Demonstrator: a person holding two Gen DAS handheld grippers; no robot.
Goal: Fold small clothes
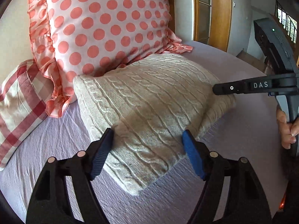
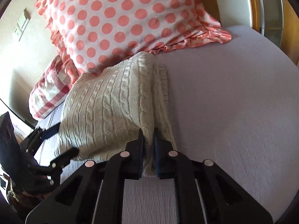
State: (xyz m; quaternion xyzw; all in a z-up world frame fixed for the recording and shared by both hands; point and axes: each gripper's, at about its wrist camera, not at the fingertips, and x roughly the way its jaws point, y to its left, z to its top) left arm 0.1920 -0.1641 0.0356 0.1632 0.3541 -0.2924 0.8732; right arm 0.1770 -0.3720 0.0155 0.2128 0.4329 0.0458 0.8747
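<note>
The cream cable-knit sweater [image 1: 149,115] is lying folded on the lilac bed [image 1: 233,136], its far edge touching the polka-dot pillow [image 1: 104,24] that is leaning upright behind it. In the right wrist view the sweater [image 2: 104,110] is showing a stacked right side, with a ribbed edge peeking out underneath.

The right hand-held gripper [image 2: 149,155] is clamping the near right corner of the sweater, its fingers pressed together on the knit. From the left view, the right hand-held gripper [image 1: 224,88] is reaching in from the right over the sweater's right edge, with the person's hand [image 1: 286,128] gripping its handle.

The left hand-held gripper [image 1: 147,153] is hovering over the near left part of the sweater with its blue pads [image 1: 192,155] spread wide apart, gripping nothing.

A red-checked pillow [image 1: 20,112] is lying to the left, beside the polka-dot one.
</note>
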